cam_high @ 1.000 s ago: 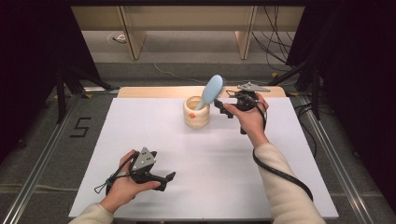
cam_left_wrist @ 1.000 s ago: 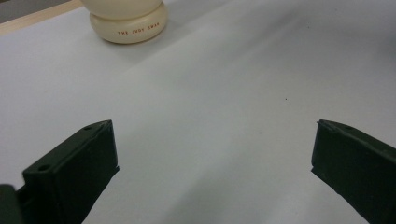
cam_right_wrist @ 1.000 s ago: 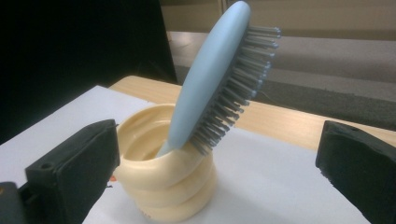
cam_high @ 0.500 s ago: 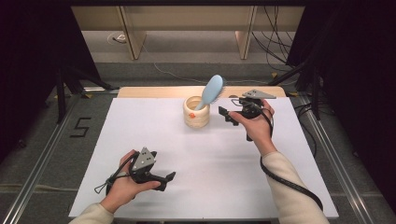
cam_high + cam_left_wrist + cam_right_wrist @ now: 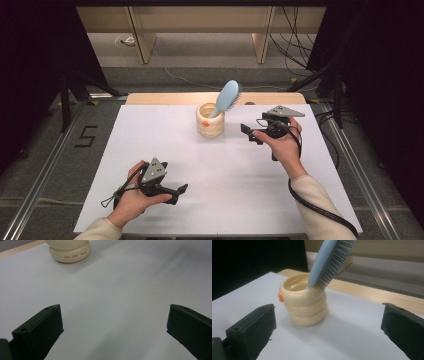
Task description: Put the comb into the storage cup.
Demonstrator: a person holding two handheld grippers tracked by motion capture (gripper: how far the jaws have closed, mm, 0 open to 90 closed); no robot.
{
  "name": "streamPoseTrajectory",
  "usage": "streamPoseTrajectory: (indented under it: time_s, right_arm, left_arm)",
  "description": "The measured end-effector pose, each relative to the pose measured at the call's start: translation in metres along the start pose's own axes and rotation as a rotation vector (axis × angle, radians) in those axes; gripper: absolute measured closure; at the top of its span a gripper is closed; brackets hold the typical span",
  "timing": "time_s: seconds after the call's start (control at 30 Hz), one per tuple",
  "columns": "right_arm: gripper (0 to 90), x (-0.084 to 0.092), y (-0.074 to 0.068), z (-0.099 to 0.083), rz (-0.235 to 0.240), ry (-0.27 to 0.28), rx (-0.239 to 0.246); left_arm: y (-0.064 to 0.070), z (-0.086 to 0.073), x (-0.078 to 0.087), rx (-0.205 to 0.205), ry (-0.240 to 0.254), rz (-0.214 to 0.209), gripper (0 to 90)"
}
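A cream ringed cup (image 5: 210, 120) with an orange beak-like knob stands at the back middle of the white table (image 5: 150, 145). A light-blue hairbrush (image 5: 226, 98) leans out of it, handle down, bristles facing right. In the right gripper view the cup (image 5: 303, 302) and brush (image 5: 329, 260) sit just ahead of the jaws. My right gripper (image 5: 248, 134) is open, a short way right of the cup, holding nothing. My left gripper (image 5: 178, 194) rests open near the front left. The left gripper view has the cup's base (image 5: 70, 252) far ahead.
A wooden strip (image 5: 165, 98) runs along the table's back edge. Beyond it stand pale furniture panels (image 5: 145, 40) and loose cables (image 5: 295, 45) on the floor. Dark stands flank both sides. A "5" mark (image 5: 86, 136) lies on the floor at left.
My right gripper has let go of the brush and drawn back toward the right and the front, away from the cup. The brush stays leaning in the cup. The left gripper has not moved.
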State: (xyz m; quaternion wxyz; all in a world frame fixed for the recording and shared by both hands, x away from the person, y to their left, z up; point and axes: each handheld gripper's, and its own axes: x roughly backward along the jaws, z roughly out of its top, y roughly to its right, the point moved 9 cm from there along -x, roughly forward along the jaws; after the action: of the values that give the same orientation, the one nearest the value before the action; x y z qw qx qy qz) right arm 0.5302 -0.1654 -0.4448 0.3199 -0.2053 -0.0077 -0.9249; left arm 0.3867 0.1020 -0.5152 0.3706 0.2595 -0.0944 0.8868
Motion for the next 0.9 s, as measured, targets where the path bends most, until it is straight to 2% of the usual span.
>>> streamPoseTrajectory:
  time_s: [0.37, 0.9]
  right_arm:
    - [0.6, 0.021, -0.005, -0.015, 0.01, -0.012, 0.038]
    - [0.6, 0.046, -0.011, -0.04, 0.025, -0.039, 0.061]
  left_arm:
    - [-0.001, 0.0, 0.0, 0.003, 0.0, 0.004, 0.0]
    - [-0.001, -0.001, 0.0, 0.003, 0.0, 0.006, 0.0]
